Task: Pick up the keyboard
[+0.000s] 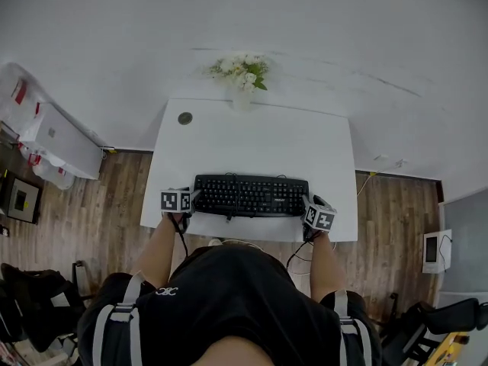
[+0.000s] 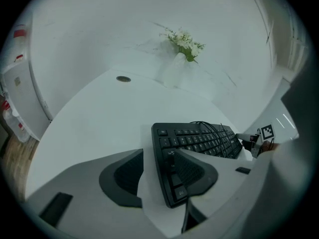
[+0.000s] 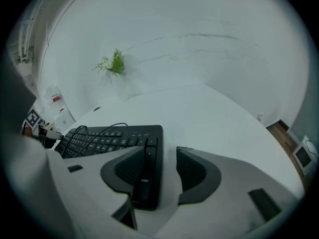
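White table (image 1: 252,139) carries the black keyboard (image 1: 252,195), which lies flat between both tools. The left tool (image 1: 191,200) and the right tool (image 1: 307,204) are released, with one short end inside each pair of jaws, probably to lift it evenly.

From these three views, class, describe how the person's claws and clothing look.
The left claw and right claw each have two pale grey jaws lined with curved black ribbed pads. Each carries a cube of black-and-white square markers, and a thin dark cable trails back. The person wears a black top with grey straps.
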`<state>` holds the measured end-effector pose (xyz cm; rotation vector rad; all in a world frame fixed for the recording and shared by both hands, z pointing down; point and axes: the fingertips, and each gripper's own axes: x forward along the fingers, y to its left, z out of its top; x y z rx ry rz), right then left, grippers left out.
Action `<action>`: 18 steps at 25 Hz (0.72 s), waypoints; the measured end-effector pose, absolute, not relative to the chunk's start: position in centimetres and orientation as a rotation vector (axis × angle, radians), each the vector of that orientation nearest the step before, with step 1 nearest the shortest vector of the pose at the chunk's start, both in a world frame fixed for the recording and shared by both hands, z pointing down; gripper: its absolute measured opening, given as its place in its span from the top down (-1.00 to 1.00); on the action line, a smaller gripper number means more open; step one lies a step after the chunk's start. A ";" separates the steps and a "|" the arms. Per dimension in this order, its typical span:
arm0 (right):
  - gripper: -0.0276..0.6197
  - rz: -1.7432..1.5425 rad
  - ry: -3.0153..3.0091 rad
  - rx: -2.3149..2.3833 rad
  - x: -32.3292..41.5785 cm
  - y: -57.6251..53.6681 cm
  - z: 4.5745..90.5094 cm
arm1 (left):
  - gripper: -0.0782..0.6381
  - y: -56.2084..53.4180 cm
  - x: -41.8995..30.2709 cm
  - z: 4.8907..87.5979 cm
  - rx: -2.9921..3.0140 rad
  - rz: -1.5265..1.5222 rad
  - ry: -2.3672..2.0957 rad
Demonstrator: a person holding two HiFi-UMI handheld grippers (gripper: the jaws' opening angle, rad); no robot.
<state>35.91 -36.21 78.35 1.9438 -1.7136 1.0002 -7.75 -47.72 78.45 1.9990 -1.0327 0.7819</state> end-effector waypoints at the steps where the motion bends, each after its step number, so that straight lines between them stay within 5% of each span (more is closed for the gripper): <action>1: 0.26 1.026 -1.727 1.943 35.9 -36.3 78.4 | 0.20 -47.8 -7.6 78.5 2.001 0.774 -1.021; 9: 0.56 1.280 -1.905 1.839 34.8 -37.1 78.5 | 0.37 -48.0 -6.5 78.5 2.021 0.679 -0.887; 18: 0.52 1.377 -1.915 1.786 35.1 -37.6 78.7 | 0.38 -48.5 -6.1 79.0 1.976 0.631 -0.803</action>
